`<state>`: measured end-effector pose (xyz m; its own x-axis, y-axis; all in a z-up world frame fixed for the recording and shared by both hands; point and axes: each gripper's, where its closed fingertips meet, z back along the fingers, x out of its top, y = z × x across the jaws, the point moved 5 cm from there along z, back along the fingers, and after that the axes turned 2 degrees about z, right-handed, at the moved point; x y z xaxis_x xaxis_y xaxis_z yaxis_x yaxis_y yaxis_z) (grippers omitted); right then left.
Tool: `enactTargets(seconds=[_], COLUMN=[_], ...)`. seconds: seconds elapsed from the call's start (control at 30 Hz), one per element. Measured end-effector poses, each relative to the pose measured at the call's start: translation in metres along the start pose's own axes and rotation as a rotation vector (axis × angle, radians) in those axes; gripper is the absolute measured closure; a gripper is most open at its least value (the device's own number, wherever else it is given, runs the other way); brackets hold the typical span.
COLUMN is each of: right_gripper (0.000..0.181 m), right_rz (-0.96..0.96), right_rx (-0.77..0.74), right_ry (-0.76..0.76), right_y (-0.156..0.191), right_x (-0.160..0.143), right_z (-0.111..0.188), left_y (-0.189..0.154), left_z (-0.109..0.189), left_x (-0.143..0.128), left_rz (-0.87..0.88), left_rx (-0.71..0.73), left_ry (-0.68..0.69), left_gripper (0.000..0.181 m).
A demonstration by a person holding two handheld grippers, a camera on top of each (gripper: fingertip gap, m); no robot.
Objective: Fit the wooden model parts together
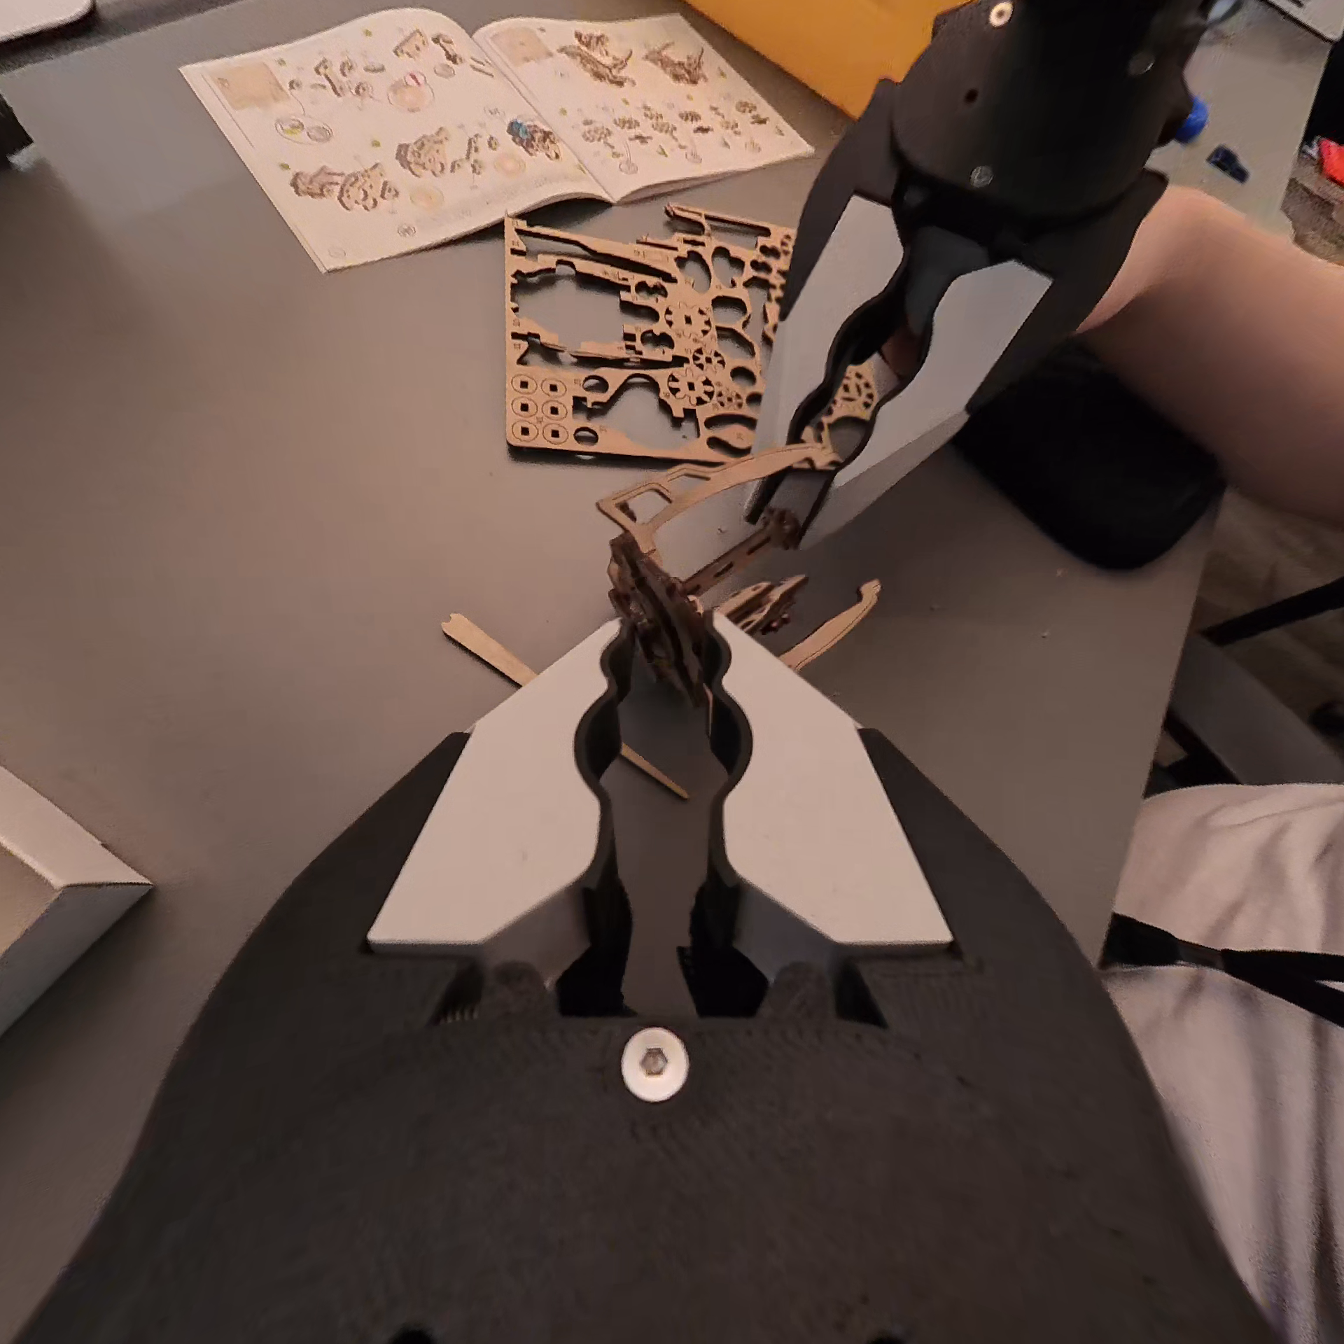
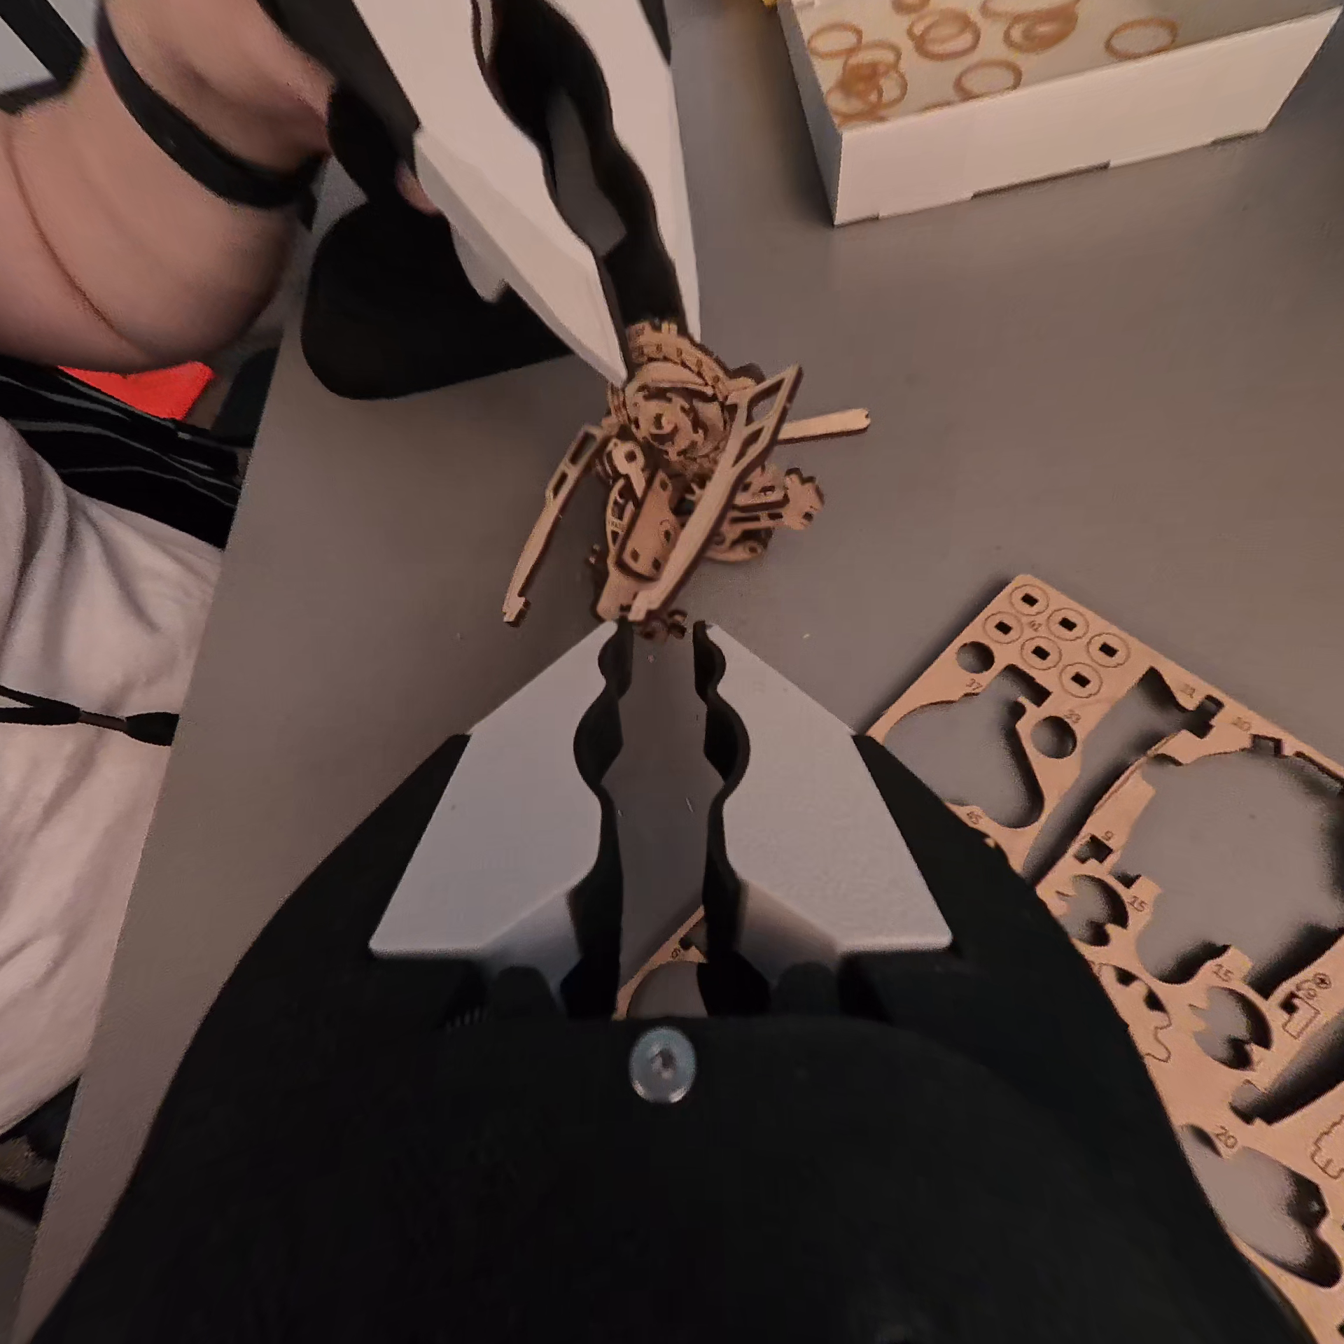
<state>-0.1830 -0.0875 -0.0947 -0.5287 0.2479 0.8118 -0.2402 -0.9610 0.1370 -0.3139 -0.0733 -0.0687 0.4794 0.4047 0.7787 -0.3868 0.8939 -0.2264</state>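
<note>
Item 1, my left tongs (image 1: 665,640): closed on the wooden model (image 1: 658,618), which sits pinched at their tips, clear of the grey counter (image 1: 254,509).

Item 2, my right tongs (image 2: 654,636): tips nearly together, narrow gap between them, at the lower end of the same wooden model (image 2: 676,494). In the left wrist view they seem to pinch one of its thin arms; from their own camera I cannot tell whether they truly grip it.

Item 3, loose wooden strip (image 1: 487,654): flat on the counter, just left of the left tongs' tips and running under them.

Item 4, further loose wooden pieces (image 1: 836,618): on the counter just right of the left tongs' tips.

Item 5, punched-out wooden sheet (image 1: 640,349): flat on the counter beyond the left tongs, beside the right tongs.

Item 6, open instruction booklet (image 1: 494,124): beyond the sheet, far left.

Item 7, white box of rubber bands (image 2: 1018,109): far right of the right tongs.
</note>
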Motion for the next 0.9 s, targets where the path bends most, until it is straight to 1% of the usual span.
enactTargets(seconds=[0.03, 0.1, 0.2, 0.27, 0.33, 0.4, 0.53, 0.6, 0.67, 0.73, 0.77, 0.83, 0.9], right_gripper=[0.167, 0.167, 0.166, 0.166, 0.164, 0.162, 0.156, 0.151, 0.144, 0.141, 0.142, 0.142, 0.142], right_rz=[-0.007, -0.034, -0.079, -0.09, -0.09, -0.074, -0.039, -0.008, 0.044, 0.127, 0.171, 0.252, 0.307], right_rx=[0.001, -0.004, -0.01, 0.001, -0.003, -0.021, -0.038, -0.062, -0.082, -0.119, -0.16, -0.233, -0.26], right_ry=[0.014, 0.039, 0.079, 0.077, 0.088, 0.093, 0.06, 0.032, -0.023, -0.075, -0.092, -0.089, -0.056], right_y=[0.0, -0.003, -0.011, -0.012, -0.014, -0.015, -0.013, -0.012, -0.01, -0.007, -0.007, -0.01, -0.012], right_x=[-0.001, -0.004, -0.007, -0.007, -0.008, -0.009, -0.005, -0.002, 0.005, 0.014, 0.018, 0.023, 0.024], right_z=[-0.003, -0.007, -0.01, -0.012, -0.012, -0.013, -0.01, -0.004, 0.003, 0.012, 0.016, 0.021, 0.018], left_y=[0.0, 0.003, 0.005, 0.009, 0.013, 0.015, 0.019, 0.017, 0.014, 0.017, 0.017, 0.016, 0.013], left_z=[0.0, 0.001, 0.004, 0.01, 0.016, 0.019, 0.016, 0.01, 0.001, -0.005, -0.008, -0.011, -0.013], left_x=[0.002, 0.009, 0.013, 0.012, 0.008, 0.001, -0.015, -0.017, -0.018, -0.018, -0.019, -0.016, -0.012], left_rz=[0.002, -0.011, -0.034, -0.093, -0.178, -0.267, -0.361, -0.409, -0.446, -0.467, -0.473, -0.487, -0.484], left_rx=[-0.014, -0.032, -0.057, -0.028, 0.01, 0.033, 0.022, -0.002, -0.029, -0.015, -0.025, -0.041, -0.081], left_ry=[0.018, 0.024, 0.055, 0.049, 0.048, 0.045, 0.082, 0.063, 0.075, 0.094, 0.104, 0.094, 0.08], left_gripper=[0.164, 0.164, 0.158, 0.153, 0.146, 0.146, 0.145, 0.144, 0.142, 0.147, 0.15, 0.155, 0.16])
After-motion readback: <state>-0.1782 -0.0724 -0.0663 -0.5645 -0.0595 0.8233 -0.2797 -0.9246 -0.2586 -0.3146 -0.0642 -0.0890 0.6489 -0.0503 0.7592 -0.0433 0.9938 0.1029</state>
